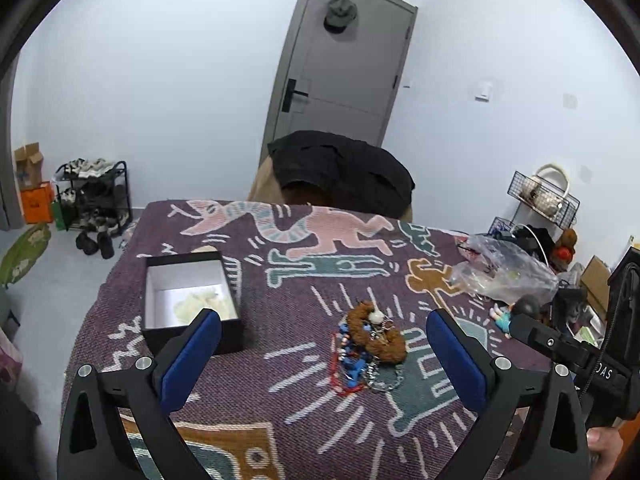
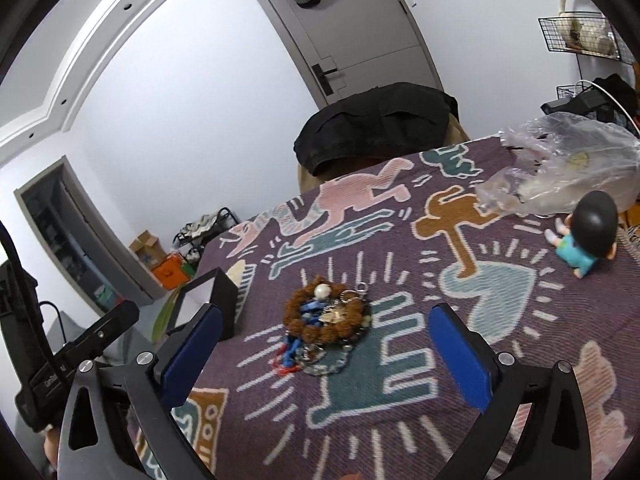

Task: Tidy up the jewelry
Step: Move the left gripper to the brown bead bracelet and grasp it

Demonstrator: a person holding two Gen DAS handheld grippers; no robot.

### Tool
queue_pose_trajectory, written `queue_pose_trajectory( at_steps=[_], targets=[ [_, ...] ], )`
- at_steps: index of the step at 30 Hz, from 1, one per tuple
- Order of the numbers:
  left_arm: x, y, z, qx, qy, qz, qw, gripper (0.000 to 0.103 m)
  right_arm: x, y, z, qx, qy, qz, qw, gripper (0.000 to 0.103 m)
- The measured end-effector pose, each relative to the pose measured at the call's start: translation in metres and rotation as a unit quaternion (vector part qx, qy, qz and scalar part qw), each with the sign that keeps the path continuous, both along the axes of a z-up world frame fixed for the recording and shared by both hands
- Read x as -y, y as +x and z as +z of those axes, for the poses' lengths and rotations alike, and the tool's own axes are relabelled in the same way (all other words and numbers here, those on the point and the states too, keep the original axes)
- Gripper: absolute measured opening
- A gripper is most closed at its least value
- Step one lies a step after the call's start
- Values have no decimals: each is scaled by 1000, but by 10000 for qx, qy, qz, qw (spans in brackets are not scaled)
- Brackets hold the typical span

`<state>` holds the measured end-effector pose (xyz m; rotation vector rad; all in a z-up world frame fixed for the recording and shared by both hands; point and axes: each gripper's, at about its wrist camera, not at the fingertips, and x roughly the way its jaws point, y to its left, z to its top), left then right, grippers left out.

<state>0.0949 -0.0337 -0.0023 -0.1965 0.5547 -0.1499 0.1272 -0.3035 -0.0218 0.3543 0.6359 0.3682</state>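
A heap of jewelry [image 1: 370, 346] lies on the patterned purple cloth: a brown bead bracelet with a white pearl, blue and red strings, silver chains. The right wrist view shows the same jewelry heap [image 2: 326, 326] ahead of its fingers. An open black box [image 1: 188, 296] with a white lining and pale stuffing stands left of the heap. My left gripper [image 1: 324, 326] is open, blue pads wide apart, short of the heap with nothing between them. My right gripper [image 2: 324, 320] is open as well and holds nothing. The black box [image 2: 214, 300] shows partly behind its left finger.
A clear plastic bag [image 1: 502, 266] and a small doll [image 2: 584, 232] lie at the right of the cloth [image 1: 304, 400]. A chair with a black garment [image 1: 344, 170] stands behind the table. A wire rack [image 1: 544, 196] is at the far right, a shoe rack [image 1: 94, 196] at the far left.
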Motion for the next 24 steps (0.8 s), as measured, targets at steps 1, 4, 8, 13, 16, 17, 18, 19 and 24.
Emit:
queue_pose_trajectory(
  at_steps=[1, 4, 8, 13, 16, 17, 18, 19, 24],
  targets=[
    [3, 1, -1, -23, 12, -25, 10000, 102, 3, -1, 0, -9, -22, -10, 10000, 103],
    [9, 4, -4, -108, 16, -90, 9999, 102, 17, -2, -4, -33, -82, -98, 9999, 103],
    [15, 11, -10, -245, -32, -165, 9996, 102, 33, 1, -9, -104, -31, -224, 9997, 103],
    [23, 26, -21, -493, -82, -342, 9982, 96, 49, 6, -16, -251, 94, -351, 9990, 103],
    [28, 39, -32, -729, -135, -456, 9962, 84, 56, 9, -22, -385, 196, -366, 9984, 99],
    [30, 46, -37, -848, -175, -488, 9950, 78, 57, 11, -24, -434, 229, -370, 9981, 95],
    [30, 49, -40, -937, -206, -496, 9942, 75, 58, 12, -26, -470, 248, -374, 9979, 90],
    [31, 55, -45, -1054, -251, -509, 9928, 69, 60, 13, -28, -520, 273, -378, 9976, 87],
    [41, 78, -62, -1422, -321, -562, 9877, 60, 64, 20, -39, -721, 413, -377, 9958, 73]
  ],
)
